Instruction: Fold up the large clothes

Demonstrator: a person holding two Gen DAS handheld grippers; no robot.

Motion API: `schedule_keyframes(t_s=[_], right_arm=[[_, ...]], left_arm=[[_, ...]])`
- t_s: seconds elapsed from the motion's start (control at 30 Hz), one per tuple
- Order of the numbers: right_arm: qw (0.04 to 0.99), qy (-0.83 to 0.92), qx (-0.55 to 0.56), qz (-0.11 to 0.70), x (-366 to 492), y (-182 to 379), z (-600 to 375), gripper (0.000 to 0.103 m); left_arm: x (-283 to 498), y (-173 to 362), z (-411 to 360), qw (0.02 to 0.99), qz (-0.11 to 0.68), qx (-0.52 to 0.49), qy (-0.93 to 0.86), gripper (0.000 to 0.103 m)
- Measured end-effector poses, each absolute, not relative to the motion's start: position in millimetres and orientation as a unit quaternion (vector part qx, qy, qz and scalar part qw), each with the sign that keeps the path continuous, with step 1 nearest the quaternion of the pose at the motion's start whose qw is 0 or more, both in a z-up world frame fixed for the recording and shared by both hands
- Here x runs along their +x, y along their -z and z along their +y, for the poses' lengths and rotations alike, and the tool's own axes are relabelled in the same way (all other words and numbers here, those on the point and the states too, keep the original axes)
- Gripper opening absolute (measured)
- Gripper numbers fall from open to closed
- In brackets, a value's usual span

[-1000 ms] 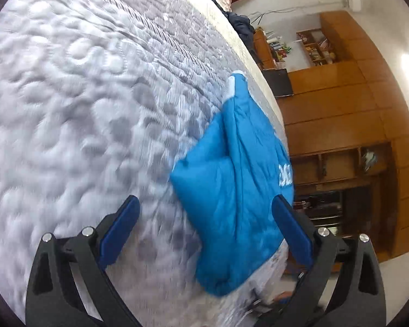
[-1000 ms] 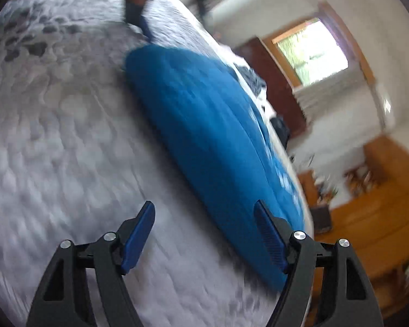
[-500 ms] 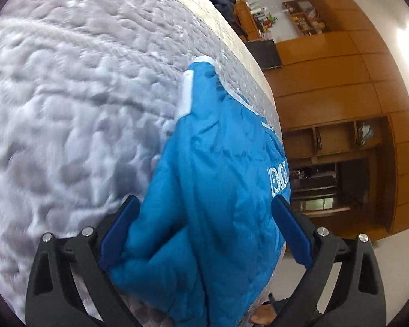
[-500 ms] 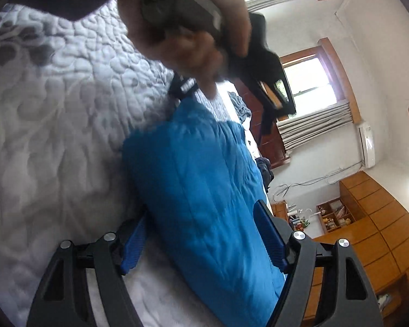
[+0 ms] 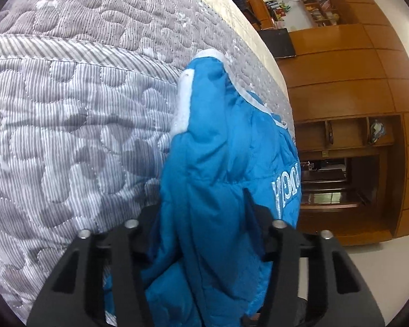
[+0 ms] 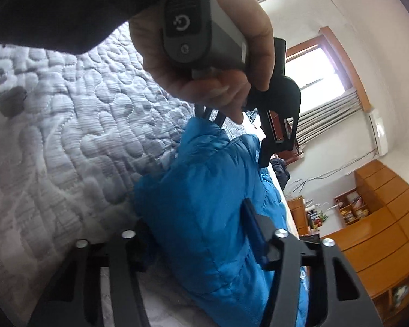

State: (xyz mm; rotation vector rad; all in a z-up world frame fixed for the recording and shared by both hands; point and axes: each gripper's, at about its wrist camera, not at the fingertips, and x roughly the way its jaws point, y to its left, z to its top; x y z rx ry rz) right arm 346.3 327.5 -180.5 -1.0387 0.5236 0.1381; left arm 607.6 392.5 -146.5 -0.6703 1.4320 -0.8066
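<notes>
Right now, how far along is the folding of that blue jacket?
Partly done: the blue padded jacket already lies bunched on the quilted mattress. In hand: the left claw and right claw each straddle a fold. Left: finishing and flattening it.

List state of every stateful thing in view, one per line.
blue jacket: bunched, on the quilted bed, clamped at two spots
left hand-held gripper: shut on jacket fabric
right hand-held gripper: shut on jacket fabric
quilted bed cover: spread flat
hand: gripping the left gripper's handle
</notes>
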Motion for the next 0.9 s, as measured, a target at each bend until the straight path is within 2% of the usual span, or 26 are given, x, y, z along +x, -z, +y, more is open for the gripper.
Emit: schedule_keyframes(t_s=[0.17,0.27,0.9], right_arm=[[0.849,-0.078,-0.456,0.254,338,167,321,0.038],[0.859,-0.084,-0.434,0.259,342,152,314,0.035],[0.908,-0.096,-0.323,0.247,351,72,272,0.031]], left_arm=[[607,142,399,0.633,0.632,-0.281,0.348,0.036],[609,133,396,0.635,0.638,-0.275,0.338,0.034],[604,52,349,0.671,0.646,-0.218,0.291,0.027]])
